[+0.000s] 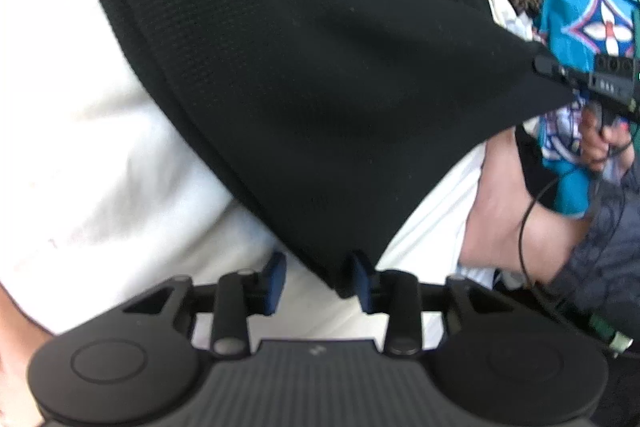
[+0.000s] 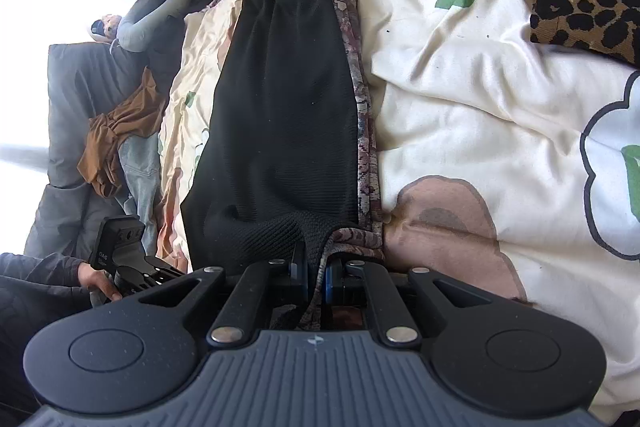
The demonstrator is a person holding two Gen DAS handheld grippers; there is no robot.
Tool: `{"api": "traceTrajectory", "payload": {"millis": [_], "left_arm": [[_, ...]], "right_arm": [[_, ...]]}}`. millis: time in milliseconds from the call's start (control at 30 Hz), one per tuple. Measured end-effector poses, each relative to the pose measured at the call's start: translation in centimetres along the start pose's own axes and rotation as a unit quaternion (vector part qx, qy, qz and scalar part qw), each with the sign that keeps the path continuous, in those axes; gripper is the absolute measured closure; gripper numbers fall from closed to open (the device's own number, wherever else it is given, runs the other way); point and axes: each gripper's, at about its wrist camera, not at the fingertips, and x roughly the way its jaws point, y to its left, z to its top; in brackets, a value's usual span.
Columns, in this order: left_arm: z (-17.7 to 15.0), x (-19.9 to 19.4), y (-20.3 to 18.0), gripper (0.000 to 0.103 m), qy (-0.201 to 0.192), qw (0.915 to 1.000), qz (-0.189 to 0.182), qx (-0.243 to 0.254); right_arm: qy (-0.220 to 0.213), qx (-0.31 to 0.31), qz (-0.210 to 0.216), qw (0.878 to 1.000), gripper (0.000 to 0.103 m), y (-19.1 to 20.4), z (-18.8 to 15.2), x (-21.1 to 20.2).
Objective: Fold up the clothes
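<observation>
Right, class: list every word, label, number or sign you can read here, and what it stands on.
No text reads clearly.
White print on the left gripper: too small to read.
Emblem on the right gripper: a symbol, no letters.
Black garment, bedcover: no lettering.

Little legible text is seen; "OAS" or similar is printed, approx., on the black mount (image 2: 118, 247) of the other handheld device in the right wrist view; smaller print below it can't be read.
</observation>
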Motion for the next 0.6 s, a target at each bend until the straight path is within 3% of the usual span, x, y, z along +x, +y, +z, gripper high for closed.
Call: {"api": "traceTrajectory", "payload": {"millis": [167,367,433,600], "left_arm": [[-0.5,-0.1,-0.1,0.063,-0.020,0.9996,-0.006,0.021],[-0.8,0.0,1.1,0.063,-0.051,0.9967,-0.063,-0.006],[-0.9,-0.1,1.2,0.071,-0.052,0.9965,-0.065,0.007],[-1.1,-0.4,2.6,0.080,-0.052,0.9953,-0.080,-0.016]], "right_arm": [[0.001,0.003,0.000,1.000,0.097,-0.2,-0.1,0.1],[0.001,0.005,-0.003,1.000,0.097,-0.2,-0.1,0.2],[0.002,0.005,-0.003,1.000,0.097,-0.1,-0.1,0.2],[0.003,0.006,-0.002,1.000,0.097,-0.2,-0.1,0.2]]}}
